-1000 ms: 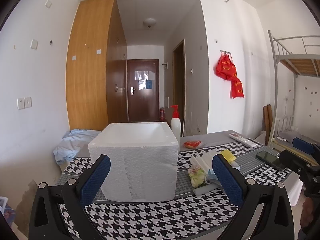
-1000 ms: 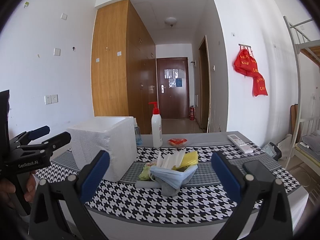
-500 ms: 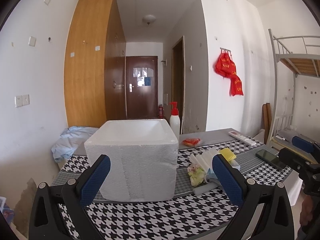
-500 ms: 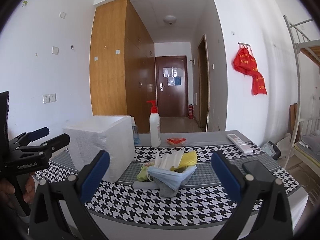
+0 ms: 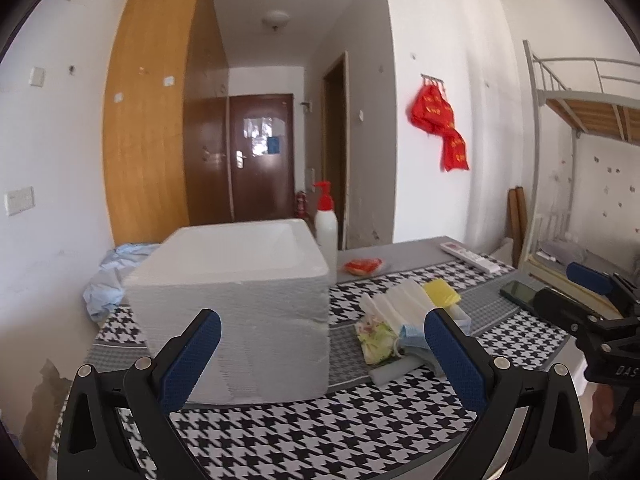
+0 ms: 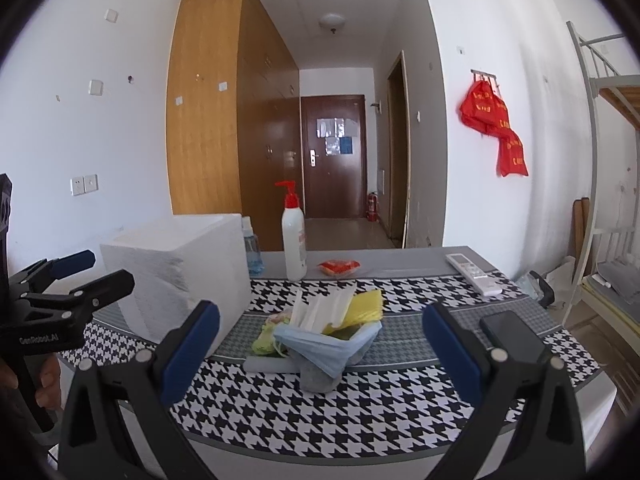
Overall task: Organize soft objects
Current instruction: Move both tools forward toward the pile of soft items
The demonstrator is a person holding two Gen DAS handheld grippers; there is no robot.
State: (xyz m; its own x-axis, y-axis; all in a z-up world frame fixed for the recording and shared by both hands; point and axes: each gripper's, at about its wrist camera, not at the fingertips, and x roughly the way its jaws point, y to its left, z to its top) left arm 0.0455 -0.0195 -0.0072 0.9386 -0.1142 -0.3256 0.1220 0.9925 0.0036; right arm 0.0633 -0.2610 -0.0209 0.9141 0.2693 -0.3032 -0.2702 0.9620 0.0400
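Nothing is judged sorted yet: in the left wrist view, the white foam box (image 5: pixel 236 280) sits centre frame, and the spread, empty left gripper (image 5: pixel 320 344) is levelled at it. In the right wrist view, the pile of masks and cloths (image 6: pixel 320 328) lies centre on the houndstooth tablecloth (image 6: pixel 360 412), framed by the unclenched, empty right gripper (image 6: pixel 320 340).

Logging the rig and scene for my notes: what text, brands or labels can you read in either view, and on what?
"GenRobot.AI": on the left gripper body, right wrist view.
"DAS", cut off by the frame edge: on the right gripper body, left wrist view.
Yellow characters on the red bags hanging on the wall: too blurred to read.
Pump bottle label: too small.
Papers on the door: unreadable.
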